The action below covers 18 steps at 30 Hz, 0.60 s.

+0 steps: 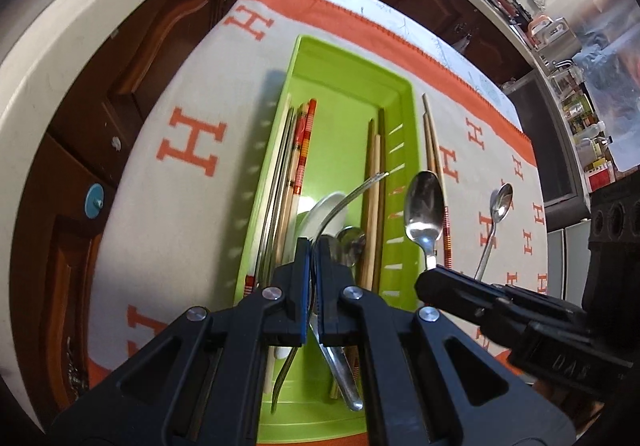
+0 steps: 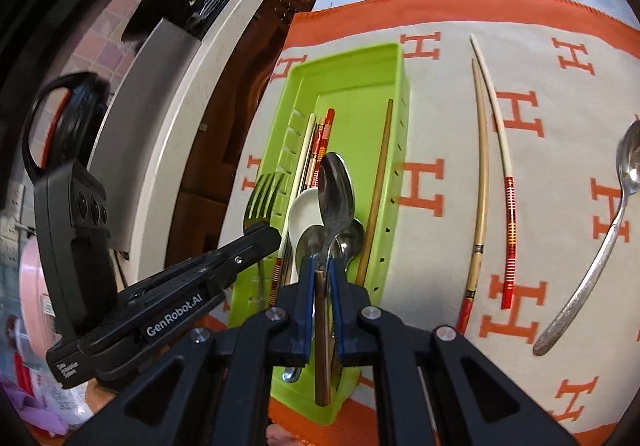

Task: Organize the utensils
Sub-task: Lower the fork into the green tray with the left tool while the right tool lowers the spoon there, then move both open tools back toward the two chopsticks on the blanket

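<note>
Landmark: we are taking the green tray (image 1: 394, 85) as our reference; it is lying lengthwise on a cloth (image 2: 532, 57) patterned with orange H letters.

Left gripper: we are seeing the left gripper (image 1: 313, 246) clamped on a metal fork (image 2: 262, 197), its jaws nearly together around the handle. In the right wrist view the fork's tines are standing over the tray's left wall.

Right gripper: we are seeing the right gripper (image 2: 323, 266) pinched on the handle of a steel spoon (image 2: 336, 189). In the left wrist view the bowl of this spoon is hanging over the tray's right wall.

Tray contents: we are noting red-banded chopsticks (image 1: 302, 149) and pale chopsticks along the tray's left side, wooden chopsticks (image 1: 374, 181) along its right side, and a white ceramic spoon (image 2: 305, 207) with further metal spoons in the middle, near end.

Outside the tray: we are recording two chopsticks on the cloth to the right of the tray, a bamboo chopstick (image 2: 482, 181) and a pale chopstick with a red end (image 2: 506, 201), lying side by side and apart from the tray wall.

Farther out: we are recording a long-handled spoon (image 2: 600, 250) lying on the cloth, well to the right of the tray, beyond the two chopsticks.
</note>
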### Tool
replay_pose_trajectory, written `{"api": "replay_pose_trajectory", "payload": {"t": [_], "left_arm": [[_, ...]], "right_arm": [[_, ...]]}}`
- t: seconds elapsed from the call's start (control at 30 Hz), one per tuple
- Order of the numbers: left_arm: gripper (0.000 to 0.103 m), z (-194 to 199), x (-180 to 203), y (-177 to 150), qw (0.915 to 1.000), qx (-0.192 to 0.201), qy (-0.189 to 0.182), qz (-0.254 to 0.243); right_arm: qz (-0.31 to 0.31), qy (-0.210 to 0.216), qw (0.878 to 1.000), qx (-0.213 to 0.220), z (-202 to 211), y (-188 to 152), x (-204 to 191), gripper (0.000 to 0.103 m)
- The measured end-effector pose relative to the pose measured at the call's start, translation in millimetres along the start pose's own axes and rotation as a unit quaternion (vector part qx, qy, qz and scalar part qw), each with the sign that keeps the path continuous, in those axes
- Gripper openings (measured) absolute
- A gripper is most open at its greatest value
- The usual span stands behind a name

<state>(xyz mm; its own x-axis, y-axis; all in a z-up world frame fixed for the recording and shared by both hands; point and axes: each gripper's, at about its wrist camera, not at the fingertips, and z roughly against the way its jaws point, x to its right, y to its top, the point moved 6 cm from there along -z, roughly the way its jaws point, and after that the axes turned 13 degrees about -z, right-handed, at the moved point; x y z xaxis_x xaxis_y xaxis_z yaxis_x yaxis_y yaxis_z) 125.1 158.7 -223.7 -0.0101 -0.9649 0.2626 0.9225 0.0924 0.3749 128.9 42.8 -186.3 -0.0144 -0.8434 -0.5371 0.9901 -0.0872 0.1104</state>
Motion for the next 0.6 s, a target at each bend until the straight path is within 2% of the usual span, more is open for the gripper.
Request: {"api": "replay_pose_trajectory", "payload": {"t": [0.17,0.3,0.4,0.47,0.6], "left_arm": [[0.0,-0.6,1.3,-2.4,0.9991,0.005,0.038,-0.016],[0.003,-0.1,2.6,-2.0,0.9987,-0.003,0.046,-0.021],[0.018,1.7,7.7,-2.9,0.9983,-0.003,0.05,-0.029],[0.032,7.2,9.9,-3.5,0.9981,0.003,0.052,-0.033],[0.036,18.4,20.0,-0.7,0.9969,0.021,0.058,-0.049]], "right_arm": [[0.005,-0.006,1.0,0.001,-2.9,-3.4,-3.7,0.011],[0.0,-0.003,1.0,0.002,2.3,-4.1,-1.6,0.011],[-0.006,0.003,1.0,0.009,9.4,-2.9,1.4,0.011],[-0.012,0.007,1.0,0.015,16.0,-1.0,5.2,0.011],[-0.028,0.01,0.999,0.03,32.4,4.8,17.3,0.011]]}}
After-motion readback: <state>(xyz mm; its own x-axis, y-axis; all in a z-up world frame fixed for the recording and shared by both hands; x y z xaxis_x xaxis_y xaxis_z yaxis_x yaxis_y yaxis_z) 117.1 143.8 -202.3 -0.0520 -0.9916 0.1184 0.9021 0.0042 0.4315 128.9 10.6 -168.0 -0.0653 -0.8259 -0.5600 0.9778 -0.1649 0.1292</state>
